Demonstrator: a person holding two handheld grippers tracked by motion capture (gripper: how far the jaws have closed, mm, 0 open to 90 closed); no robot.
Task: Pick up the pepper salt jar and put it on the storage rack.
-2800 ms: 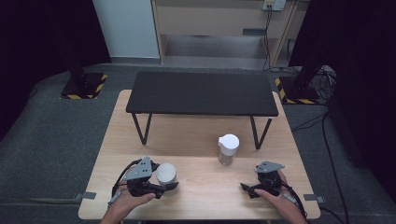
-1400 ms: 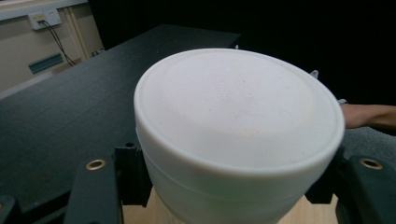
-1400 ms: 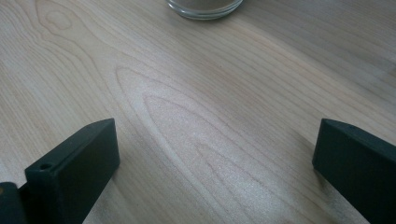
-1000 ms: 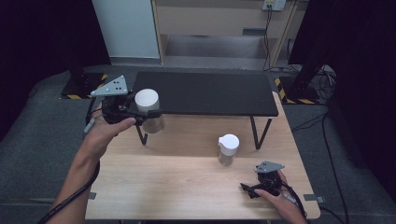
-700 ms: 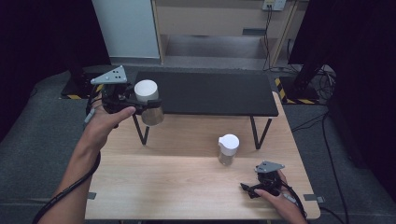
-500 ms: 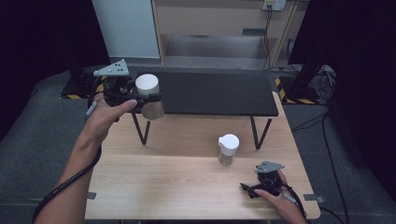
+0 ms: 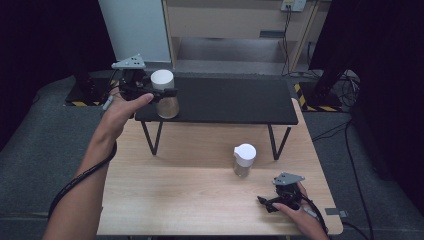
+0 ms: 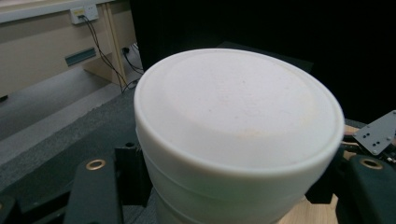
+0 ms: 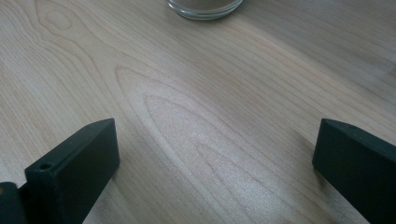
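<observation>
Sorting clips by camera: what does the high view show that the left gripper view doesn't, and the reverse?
High view: the second white-lidded glass jar standing on the light wooden table, the right tongs resting near it, and the whole black metal shelf.
Left gripper view: the faint ring marks on the held lid, close up.
Both: the white-lidded glass jar clamped in the left tongs.

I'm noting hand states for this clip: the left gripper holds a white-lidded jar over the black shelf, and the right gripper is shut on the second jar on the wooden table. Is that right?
Not quite. The right gripper is open and holds nothing: the right gripper view shows its jaws wide apart over bare wooden table, the second jar standing apart. The left gripper does hold a white-lidded jar over the black shelf.
</observation>
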